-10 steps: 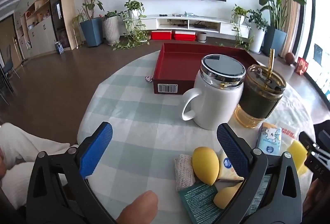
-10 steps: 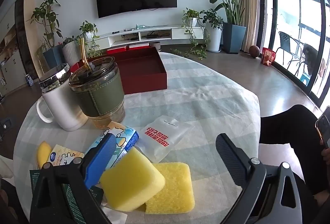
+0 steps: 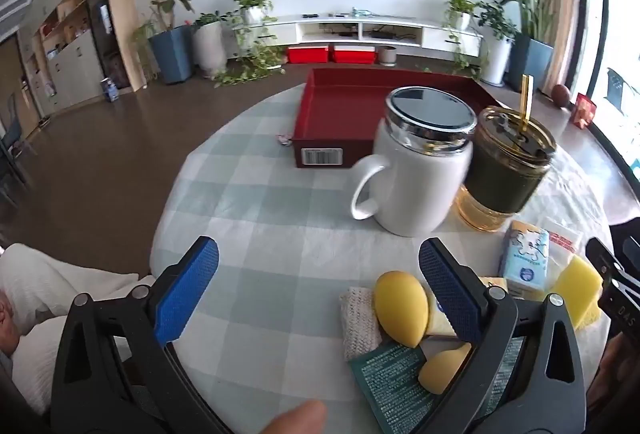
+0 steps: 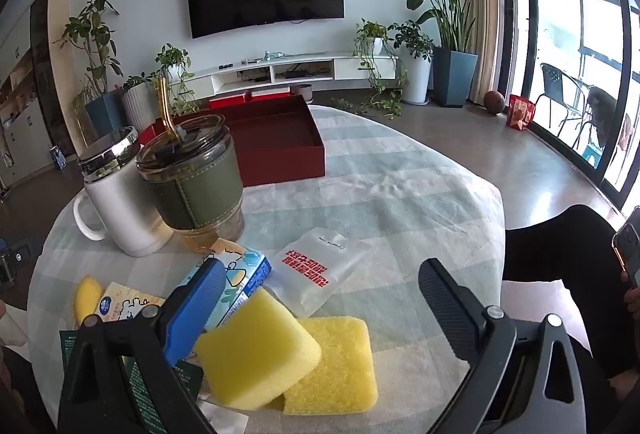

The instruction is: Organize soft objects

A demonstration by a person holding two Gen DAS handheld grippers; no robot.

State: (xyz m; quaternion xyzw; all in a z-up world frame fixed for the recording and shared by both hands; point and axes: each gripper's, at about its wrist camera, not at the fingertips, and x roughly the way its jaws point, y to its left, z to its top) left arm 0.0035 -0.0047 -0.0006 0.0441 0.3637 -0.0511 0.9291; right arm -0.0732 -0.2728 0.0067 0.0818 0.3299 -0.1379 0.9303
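Both claws hang released over the round desk (image 3: 256, 210), which wears a pale checked cloth. The left claw (image 3: 320, 290) is spread wide with nothing between its blue pads; just inside its right finger lie a yellow egg-shaped sponge (image 3: 400, 308) and a knitted white pad (image 3: 360, 322), touching each other, with a second yellow egg sponge (image 3: 444, 370) on a green packet (image 3: 390, 382) nearer the claw's base. Ahead of that finger stand a white mug (image 3: 416, 190) with a mirrored lid and, touching it on the right, a glass tumbler (image 3: 508, 170) with a green sleeve and a straw. Beyond them sits an open red box (image 3: 344, 114). The right claw (image 4: 320, 286) is likewise released, gripping nothing; between its fingers, close to the left one, two yellow sponge blocks (image 4: 260, 354) overlap, the upper one tilted across the lower. Just ahead of them lie a blue tissue pack (image 4: 244, 274), partly behind the left finger, and a frosted sachet (image 4: 320, 270) with red print, touching the upper block.
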